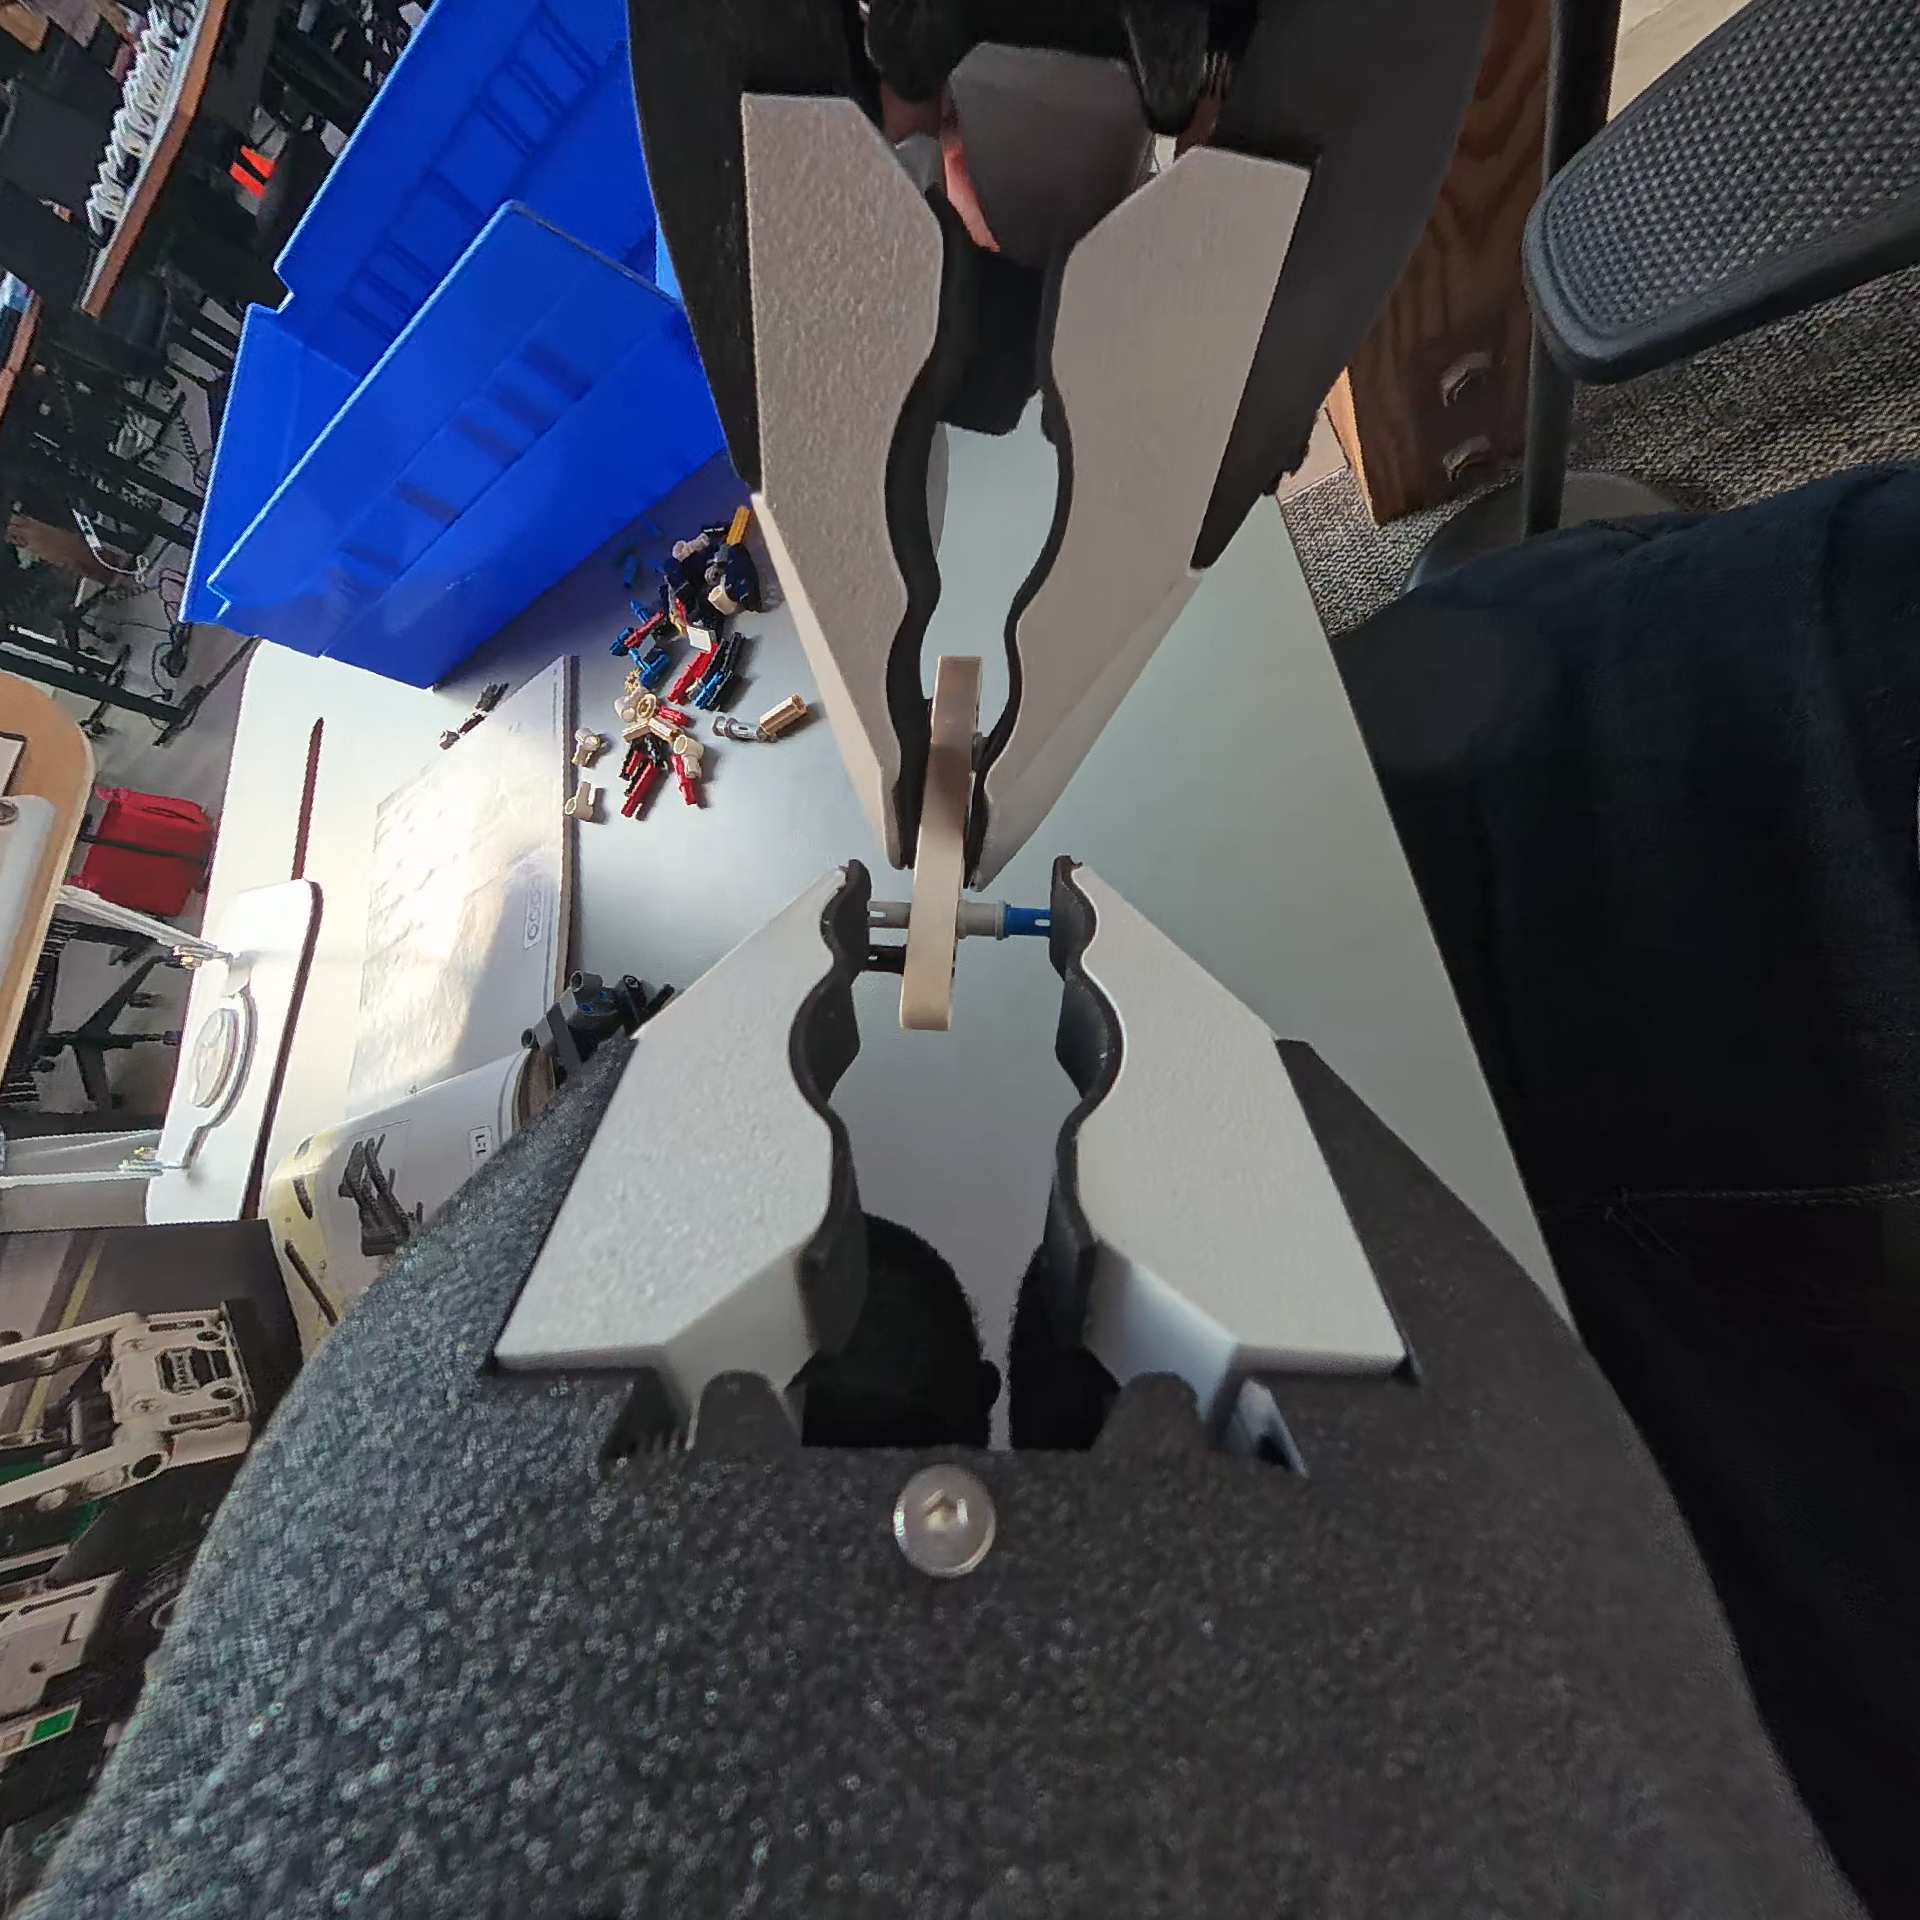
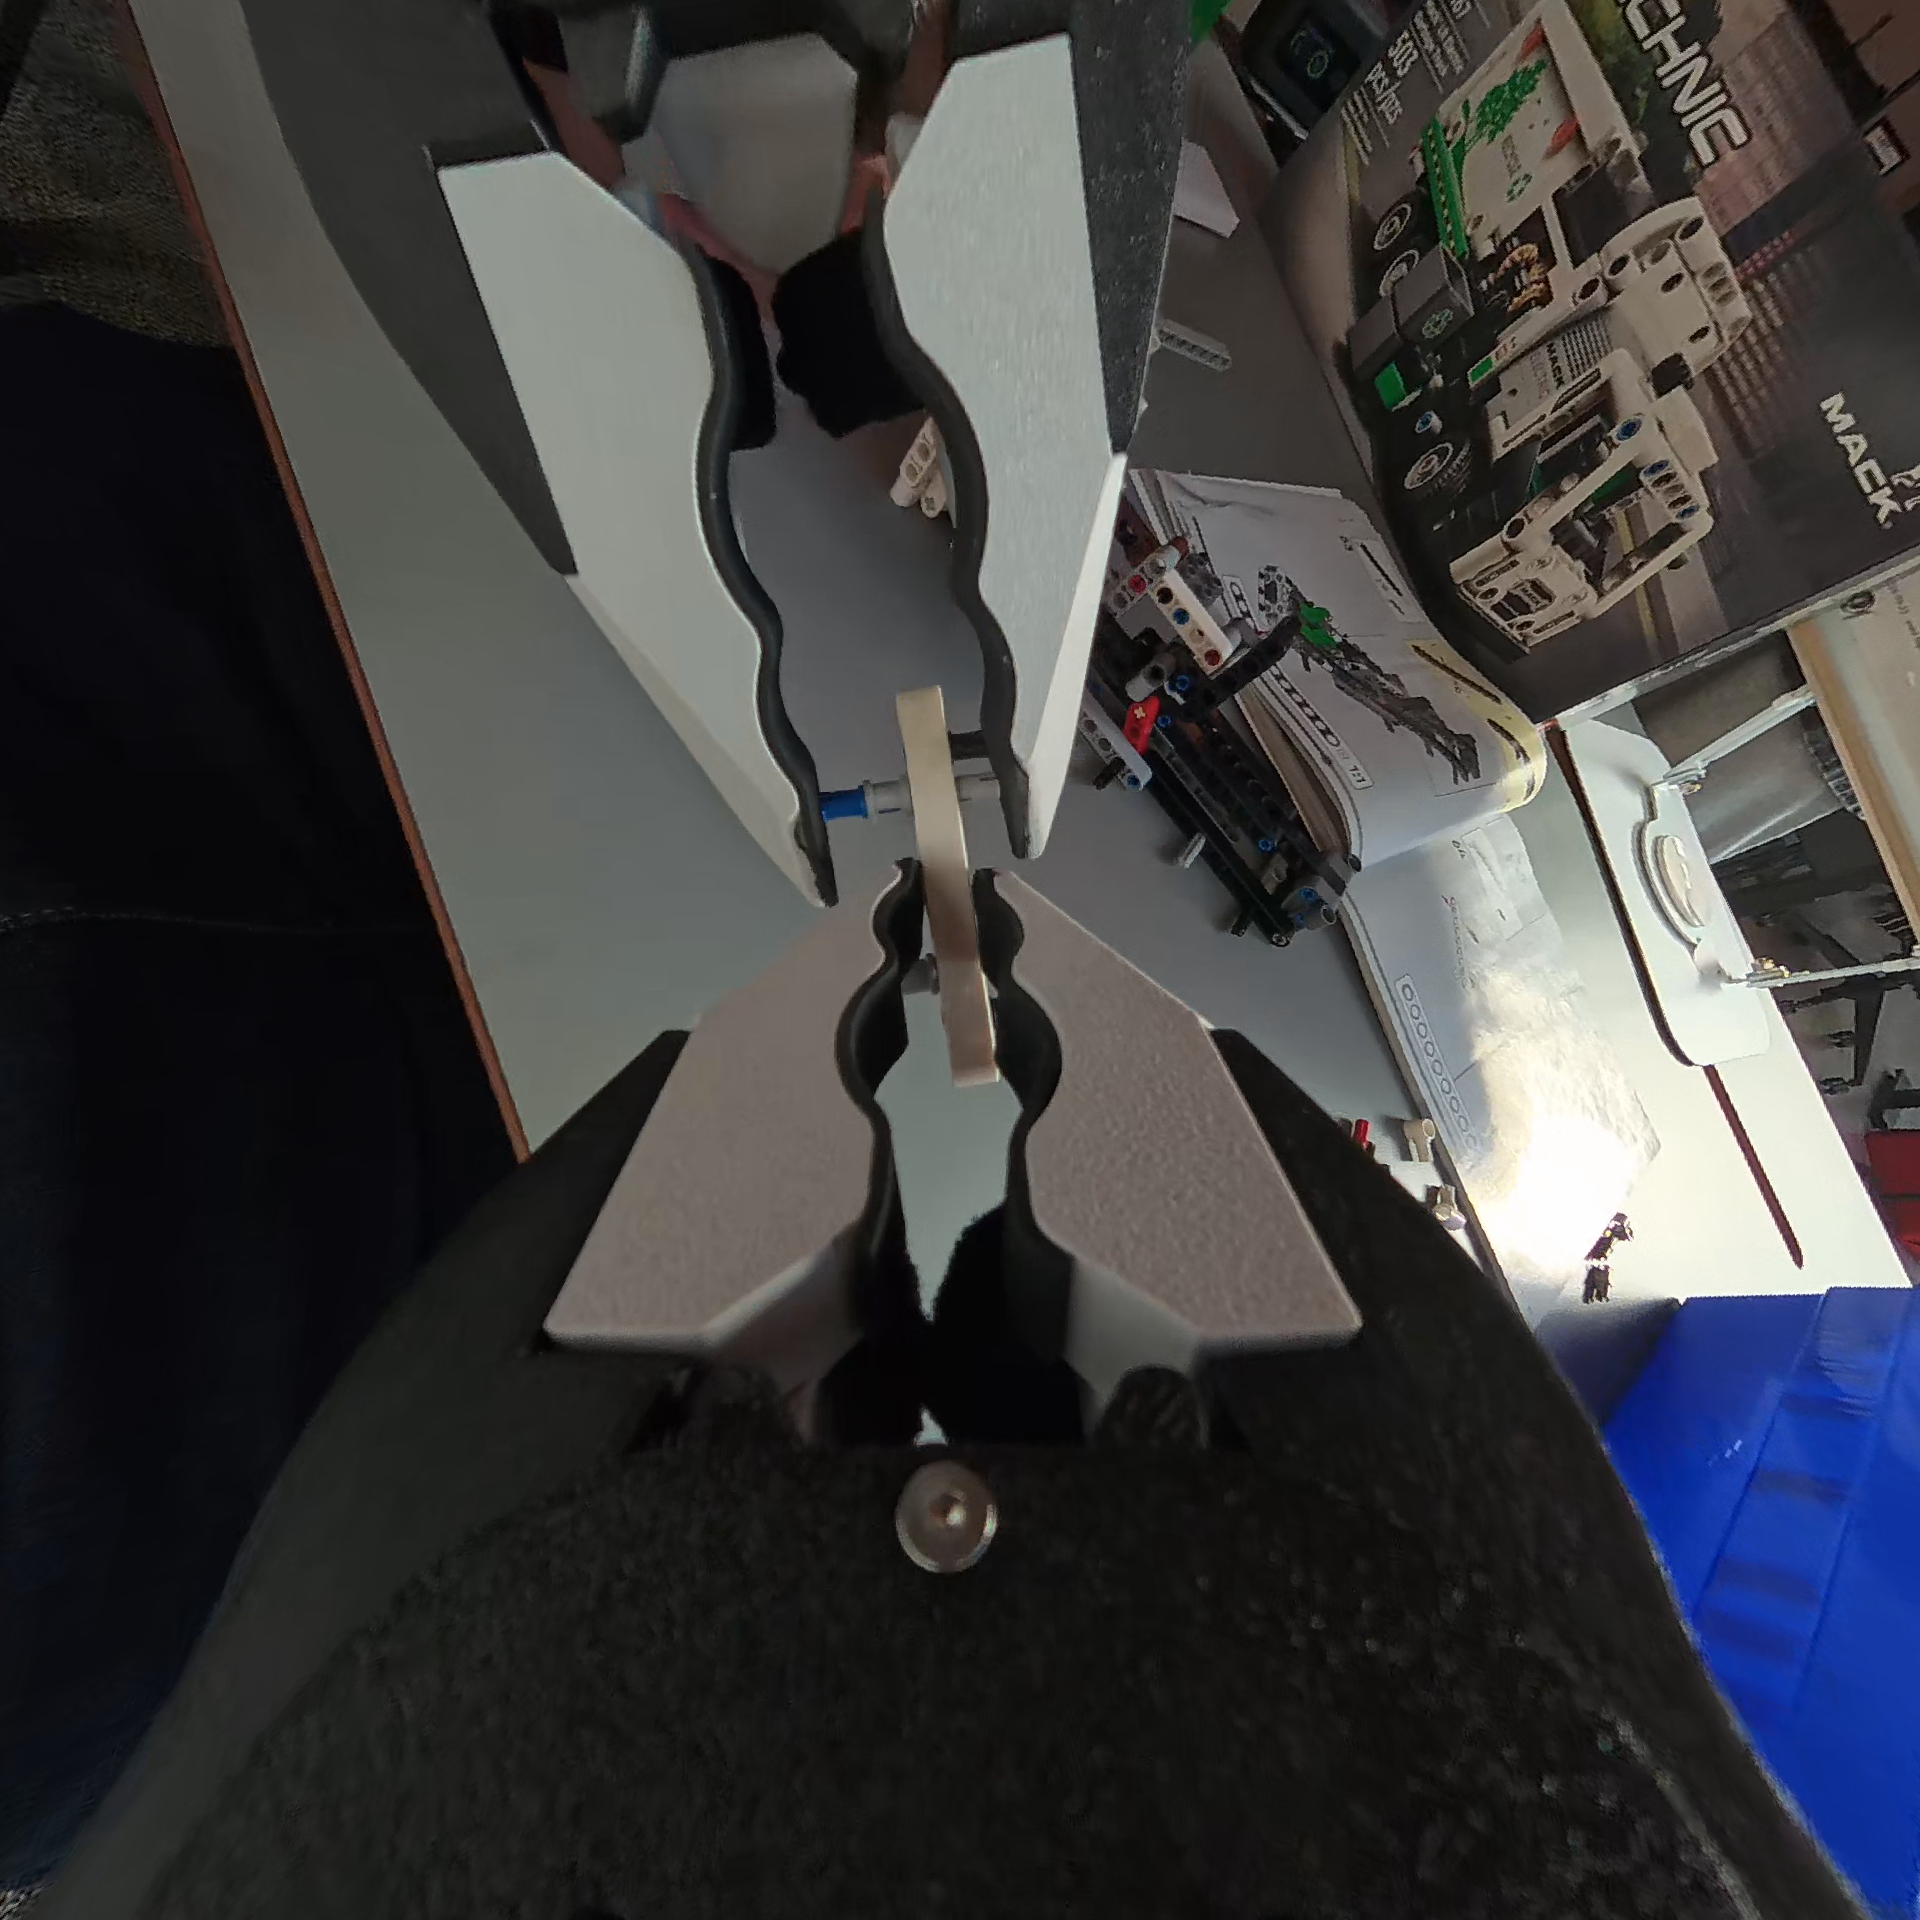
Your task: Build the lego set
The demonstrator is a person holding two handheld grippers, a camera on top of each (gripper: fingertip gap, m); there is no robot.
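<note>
A flat tan lego beam (image 1: 940, 966) stands on edge between the two grippers, above the grey table (image 1: 1195, 831). My right gripper (image 2: 948, 883) is shut on the beam (image 2: 971, 1029); in the left wrist view it (image 1: 943, 868) comes in from the top. A grey-and-blue pin (image 1: 1023, 914) runs crosswise through the beam. My left gripper (image 1: 956, 894) has its two fingertips against the pin's ends, grey end on one side and blue end on the other. In the right wrist view the left gripper (image 2: 920, 831) comes in from above, around the pin (image 2: 842, 805).
Two blue bins (image 1: 468, 416) stand at the back of the table. A pile of small loose pieces (image 1: 675, 707) lies next to them. An open instruction booklet (image 2: 1351, 727), a partly built black frame (image 2: 1195, 748) and the set's box (image 2: 1558, 364) lie to one side. A person's dark-clothed leg (image 1: 1662, 935) is at the table's edge. My two grippers' fingertips are within a few centimetres of each other.
</note>
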